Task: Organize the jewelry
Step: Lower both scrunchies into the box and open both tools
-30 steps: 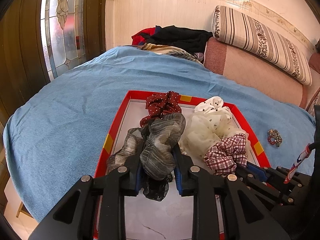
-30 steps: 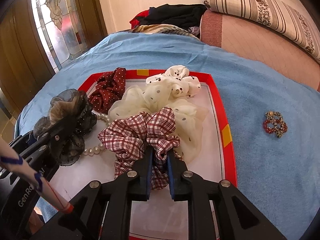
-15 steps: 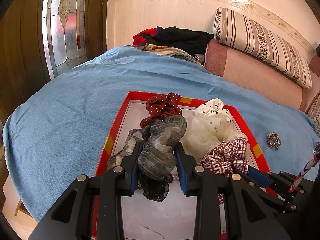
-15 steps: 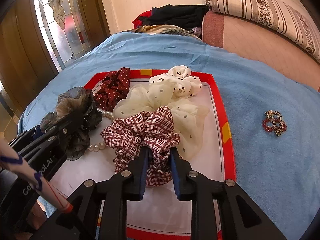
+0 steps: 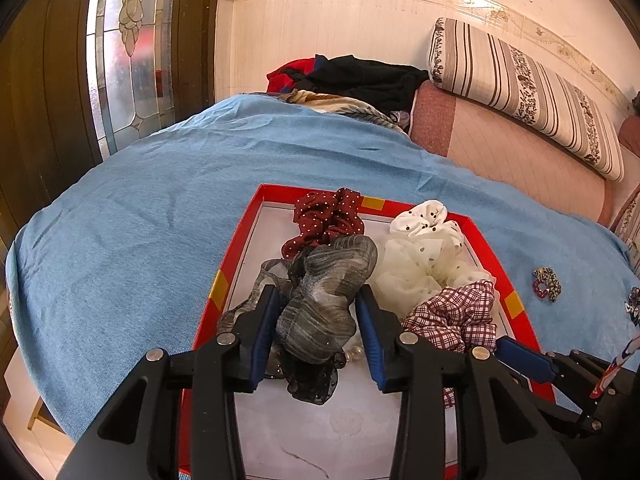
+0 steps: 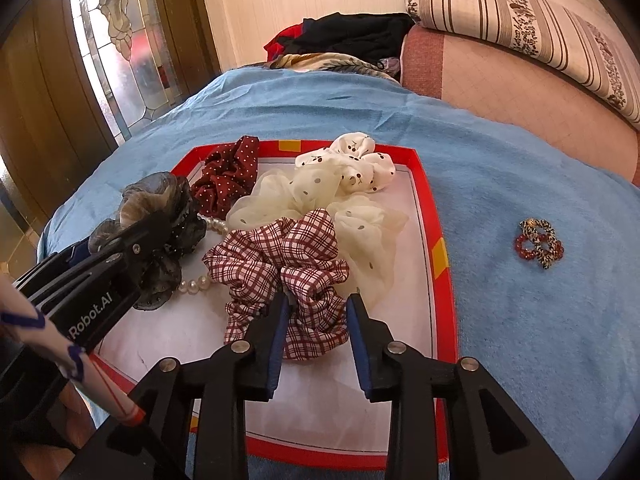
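While jaws have just been opening: both scrunchies lie released in the red tray (image 6: 444, 264).
Left gripper (image 5: 318, 332): spread, grey scrunchie (image 5: 324, 296) loose between its fingers.
Right gripper (image 6: 318, 320): spread, plaid scrunchie (image 6: 280, 264) just ahead.
Bead bracelets (image 6: 538, 243): right of right gripper, nearer hand.

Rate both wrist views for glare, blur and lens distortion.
Left wrist view: sharp, strong fisheye bending of the blue blanket, dark vignette corners, mild glare on the wall. Right wrist view: sharp on the plaid scrunchie and red tray, striped cushion partly blown out at the top, stained-glass door bright.
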Demonstrator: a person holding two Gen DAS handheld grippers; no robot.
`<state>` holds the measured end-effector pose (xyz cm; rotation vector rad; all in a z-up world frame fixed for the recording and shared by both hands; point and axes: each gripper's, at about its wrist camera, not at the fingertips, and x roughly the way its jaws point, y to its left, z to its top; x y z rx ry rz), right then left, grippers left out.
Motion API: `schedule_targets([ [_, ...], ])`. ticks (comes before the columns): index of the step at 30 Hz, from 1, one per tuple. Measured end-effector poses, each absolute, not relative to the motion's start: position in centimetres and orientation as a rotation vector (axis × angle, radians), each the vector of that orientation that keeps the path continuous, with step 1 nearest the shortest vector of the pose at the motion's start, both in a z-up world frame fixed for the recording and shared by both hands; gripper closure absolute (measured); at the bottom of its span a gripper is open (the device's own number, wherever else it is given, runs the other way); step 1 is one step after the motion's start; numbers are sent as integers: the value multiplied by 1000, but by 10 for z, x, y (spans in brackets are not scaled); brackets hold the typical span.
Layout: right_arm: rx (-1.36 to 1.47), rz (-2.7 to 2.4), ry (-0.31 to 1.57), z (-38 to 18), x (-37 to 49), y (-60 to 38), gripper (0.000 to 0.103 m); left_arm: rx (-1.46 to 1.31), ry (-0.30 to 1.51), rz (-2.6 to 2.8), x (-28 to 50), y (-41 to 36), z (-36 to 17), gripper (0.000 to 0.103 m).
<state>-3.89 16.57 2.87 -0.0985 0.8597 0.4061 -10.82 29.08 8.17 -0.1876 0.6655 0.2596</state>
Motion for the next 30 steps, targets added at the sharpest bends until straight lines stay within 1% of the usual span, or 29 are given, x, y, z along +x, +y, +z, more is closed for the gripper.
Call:
schedule_targets([
  [5,-101,405,855,29,-40,165,66,-191,660,257,-109,291,83,60],
  [10,-104,404,853,30,-44,164,65,-193,658,256,-109,291,83,59],
  [17,-107,403,853,32,-46,162,64,-192,643,247,-110,288,85,55],
  [25,-118,408,843,37,-54,159,63,-191,642,245,-110,288,85,54],
  [30,-121,411,842,40,-57,156,63,-193,635,244,-111,288,87,51],
])
